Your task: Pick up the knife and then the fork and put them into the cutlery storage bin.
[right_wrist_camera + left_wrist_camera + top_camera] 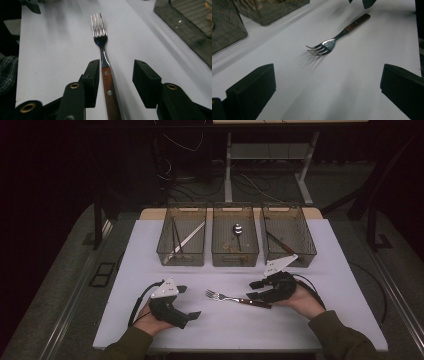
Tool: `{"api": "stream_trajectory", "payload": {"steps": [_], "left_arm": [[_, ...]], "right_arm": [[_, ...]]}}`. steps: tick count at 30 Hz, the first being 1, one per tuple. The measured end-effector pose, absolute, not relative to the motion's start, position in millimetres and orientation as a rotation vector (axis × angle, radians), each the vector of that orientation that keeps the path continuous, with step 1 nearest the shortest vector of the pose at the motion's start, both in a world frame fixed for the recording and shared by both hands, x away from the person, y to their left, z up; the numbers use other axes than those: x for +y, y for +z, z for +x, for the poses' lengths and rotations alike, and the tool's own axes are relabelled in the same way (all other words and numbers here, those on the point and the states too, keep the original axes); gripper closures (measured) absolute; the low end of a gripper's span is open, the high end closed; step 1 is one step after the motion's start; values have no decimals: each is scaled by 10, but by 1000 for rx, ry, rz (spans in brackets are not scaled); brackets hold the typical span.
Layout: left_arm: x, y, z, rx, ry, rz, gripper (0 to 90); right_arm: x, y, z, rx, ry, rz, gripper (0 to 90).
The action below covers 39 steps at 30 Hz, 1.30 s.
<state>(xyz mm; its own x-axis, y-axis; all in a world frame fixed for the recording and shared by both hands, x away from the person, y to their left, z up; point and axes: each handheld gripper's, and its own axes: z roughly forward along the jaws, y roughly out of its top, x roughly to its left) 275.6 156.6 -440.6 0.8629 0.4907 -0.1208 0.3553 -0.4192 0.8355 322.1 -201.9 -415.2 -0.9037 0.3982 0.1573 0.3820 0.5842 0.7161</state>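
The right claw straddles the wooden handle of the fork, jaws apart and not yet pressing: one pad sits just beside the handle, the other stands off, probably lined up along it for a clean pinch. The fork lies flat on the white table, tines pointing away from this claw. Beyond the fork's tines the left claw rests released, holding nothing. Past the fork stand three bins, likely for sorting cutlery.
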Motion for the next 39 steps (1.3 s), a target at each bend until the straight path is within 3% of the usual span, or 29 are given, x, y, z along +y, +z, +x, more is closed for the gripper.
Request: {"api": "stream_trajectory", "payload": {"steps": [25, 39], "left_arm": [[1564, -4406, 2753, 617, 174, 2049, 0], [1559, -4406, 2752, 615, 173, 2050, 0]], "right_arm": [[-1644, -4329, 3304, 2969, 932, 407, 702], [-1365, -4232, 3358, 3061, 544, 268, 748]]}}
